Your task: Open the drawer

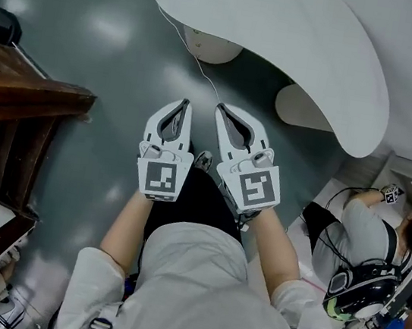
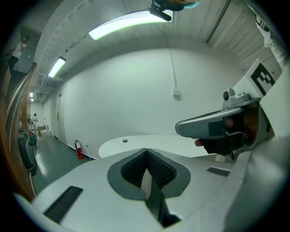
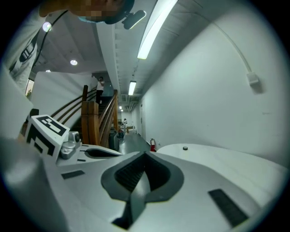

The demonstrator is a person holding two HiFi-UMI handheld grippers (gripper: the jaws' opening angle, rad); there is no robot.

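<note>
No drawer shows in any view. A person holds both grippers side by side at waist height over a grey floor. In the head view my left gripper (image 1: 183, 104) and my right gripper (image 1: 219, 109) both point forward, toward a white curved table (image 1: 287, 34). Both are shut, with nothing between their jaws. In the left gripper view my left gripper (image 2: 146, 152) has its ribbed pads pressed together, and the right gripper (image 2: 217, 127) sits beside it at the right. The right gripper view shows my right gripper (image 3: 145, 156) shut too, with the left gripper's marker cube (image 3: 45, 131) at the left.
A dark wooden staircase (image 1: 16, 101) stands at the left. Another person (image 1: 369, 230) sits at the lower right among cables and equipment. A thin white cable (image 1: 186, 42) runs across the floor. A red fire extinguisher (image 2: 79, 149) stands by the far white wall.
</note>
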